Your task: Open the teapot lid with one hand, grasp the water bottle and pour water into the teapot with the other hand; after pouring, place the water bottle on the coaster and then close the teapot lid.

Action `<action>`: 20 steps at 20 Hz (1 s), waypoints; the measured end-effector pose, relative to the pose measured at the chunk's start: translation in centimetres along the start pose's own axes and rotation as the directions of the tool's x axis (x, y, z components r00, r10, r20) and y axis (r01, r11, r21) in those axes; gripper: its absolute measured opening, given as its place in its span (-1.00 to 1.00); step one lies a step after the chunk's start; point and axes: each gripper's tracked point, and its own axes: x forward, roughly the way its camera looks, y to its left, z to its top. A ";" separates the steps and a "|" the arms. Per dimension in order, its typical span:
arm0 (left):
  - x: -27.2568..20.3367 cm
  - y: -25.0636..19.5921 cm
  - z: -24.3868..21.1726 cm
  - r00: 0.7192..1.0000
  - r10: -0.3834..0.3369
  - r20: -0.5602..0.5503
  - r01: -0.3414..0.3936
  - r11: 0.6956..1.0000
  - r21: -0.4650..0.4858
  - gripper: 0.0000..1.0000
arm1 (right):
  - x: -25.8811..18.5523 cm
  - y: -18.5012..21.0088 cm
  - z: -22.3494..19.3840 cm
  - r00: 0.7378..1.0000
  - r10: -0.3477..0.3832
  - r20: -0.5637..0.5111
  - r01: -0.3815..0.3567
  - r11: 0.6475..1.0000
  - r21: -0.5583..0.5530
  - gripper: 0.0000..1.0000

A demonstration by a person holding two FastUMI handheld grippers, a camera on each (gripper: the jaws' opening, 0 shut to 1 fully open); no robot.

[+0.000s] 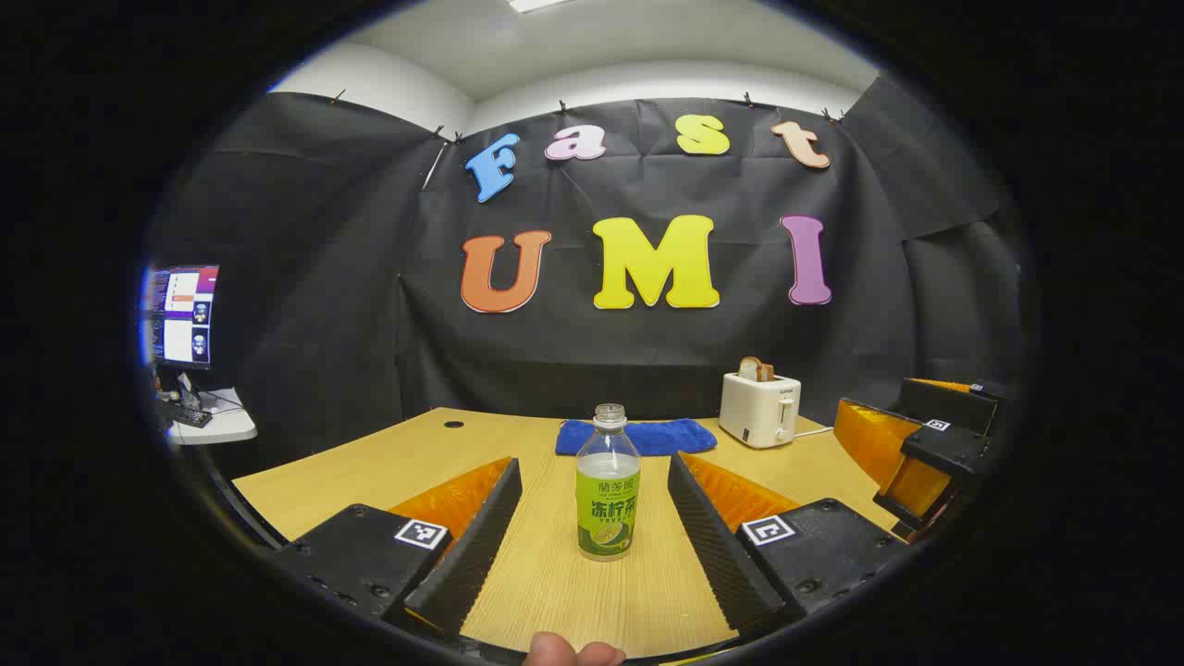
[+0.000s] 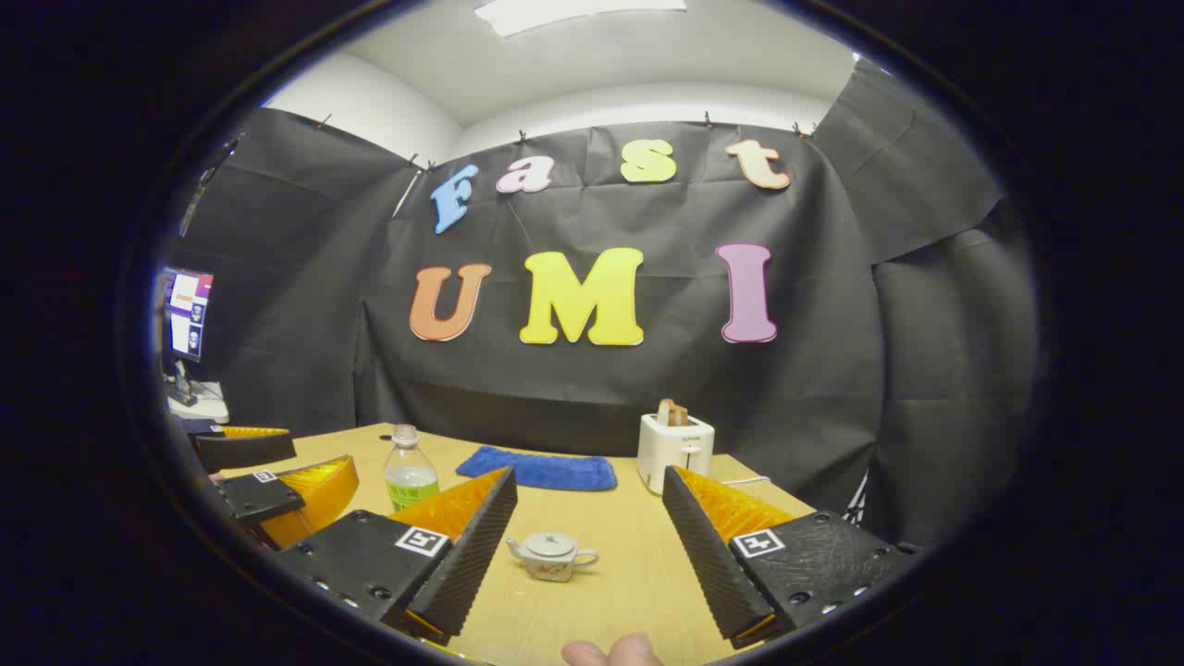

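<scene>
A clear water bottle (image 1: 608, 485) with a green label and no cap stands upright on the wooden table (image 1: 555, 592), straight ahead of my left gripper (image 1: 581, 527), which is open with the bottle between and just beyond its fingers. In the right gripper view a small pale teapot (image 2: 553, 557) with its lid on sits on the table between the open fingers of my right gripper (image 2: 585, 546). The bottle (image 2: 410, 470) shows there at the left, near the left gripper (image 2: 277, 481). The right gripper (image 1: 911, 453) appears at the right edge of the left gripper view.
A blue cloth (image 1: 636, 436) lies flat at the back of the table. A white toaster (image 1: 759, 408) with a slice of bread stands to its right, its cord trailing right. A monitor (image 1: 180, 316) on a side desk is at far left. A fingertip (image 1: 573, 650) shows at the bottom.
</scene>
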 end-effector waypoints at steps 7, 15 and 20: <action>0.2 0.0 -0.6 1.000 -0.001 -0.016 0.001 1.000 0.004 0.99 | 0.0 0.4 0.0 1.000 -0.001 0.003 0.001 1.000 -0.009 0.91; 0.2 0.1 -0.4 1.000 0.001 -0.012 -0.001 1.000 0.010 0.99 | 0.0 0.8 -0.2 1.000 0.005 -0.003 -0.005 1.000 -0.003 0.91; 0.4 0.1 -0.6 1.000 0.000 -0.018 0.000 1.000 0.010 0.99 | 0.2 0.7 -0.5 1.000 0.001 -0.005 -0.001 1.000 -0.001 0.91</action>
